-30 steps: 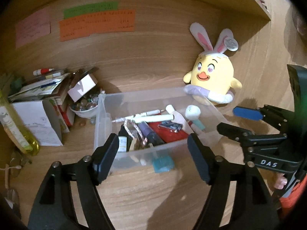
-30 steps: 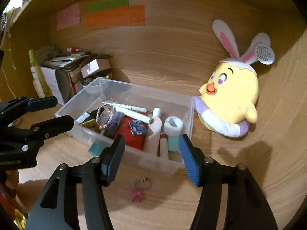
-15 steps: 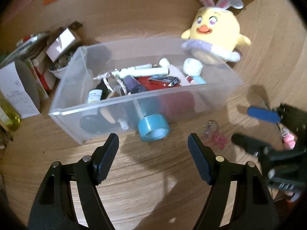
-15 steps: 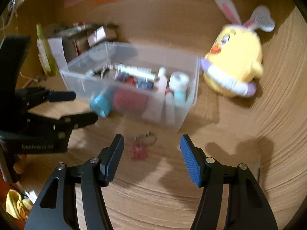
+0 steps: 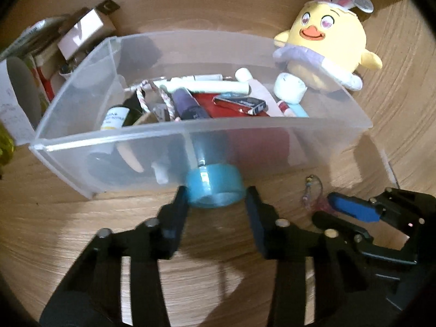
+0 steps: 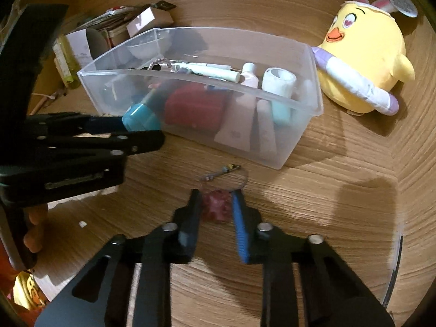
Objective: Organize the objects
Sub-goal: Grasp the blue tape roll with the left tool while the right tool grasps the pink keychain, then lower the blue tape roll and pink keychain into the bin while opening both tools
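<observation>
A clear plastic bin [image 5: 245, 133] holding several small items stands on the wooden desk. A blue tape roll [image 5: 215, 188] lies on the desk against the bin's front wall; it also shows in the right wrist view [image 6: 140, 118]. My left gripper [image 5: 216, 204] has its fingers touching both sides of the roll. A pink keychain charm [image 6: 216, 205] with a metal ring lies on the desk in front of the bin. My right gripper [image 6: 216, 207] has its fingers closed against both sides of the charm.
A yellow chick plush [image 5: 324, 43] with bunny ears sits right of the bin against the back panel. Boxes, papers and a bowl [image 5: 41, 62] crowd the left side. A yellow bottle [image 6: 64, 62] stands at far left.
Both grippers dropped toward the desk and moved forward. The left one closed in around the blue tape roll, the right one closed in around the pink keychain charm.
</observation>
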